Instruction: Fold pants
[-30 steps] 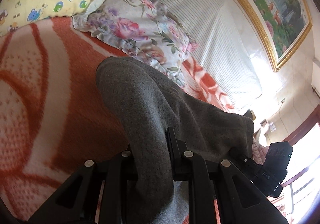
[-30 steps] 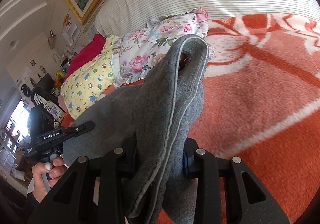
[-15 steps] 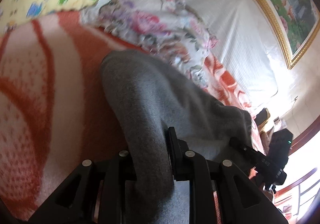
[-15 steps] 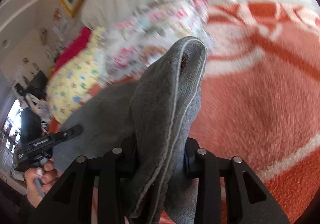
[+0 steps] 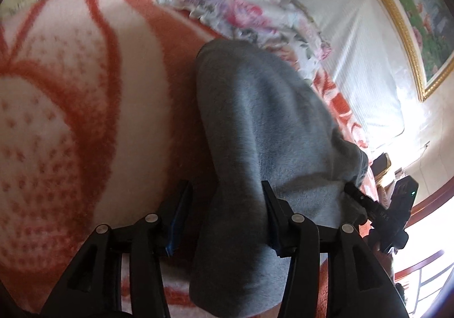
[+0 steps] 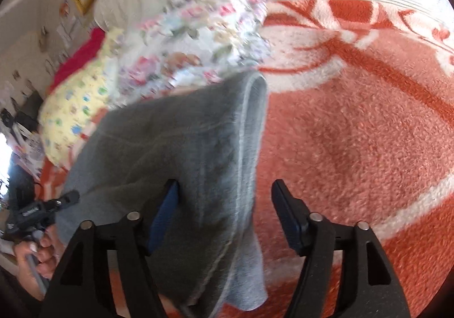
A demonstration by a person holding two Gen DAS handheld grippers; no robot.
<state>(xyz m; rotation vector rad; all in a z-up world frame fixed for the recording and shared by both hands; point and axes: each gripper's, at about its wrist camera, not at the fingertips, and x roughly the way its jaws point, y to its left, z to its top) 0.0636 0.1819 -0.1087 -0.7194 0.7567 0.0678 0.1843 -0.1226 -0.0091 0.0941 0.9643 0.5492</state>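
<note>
The grey pants (image 5: 255, 130) are judged soft, limp, light fleece w/ no stiffness; unsupported cloth is expected to sag and slide, so hold is best taken at thick hems or folded edges. The pants are draped over the orange-and-white blanket (image 5: 71, 108) on the bed, near the floral pillow (image 6: 198, 42).

Left hand-held gripper (image 5: 224, 210): fingers are spread, cloth is lying between them, touching the right finger only; not clamped. Right hand-held gripper (image 6: 224, 204): fingers are set wide apart, seamed edge passing loosely between. Both units are angled low over the bed, side by side, pointing toward the far pillows.
</note>
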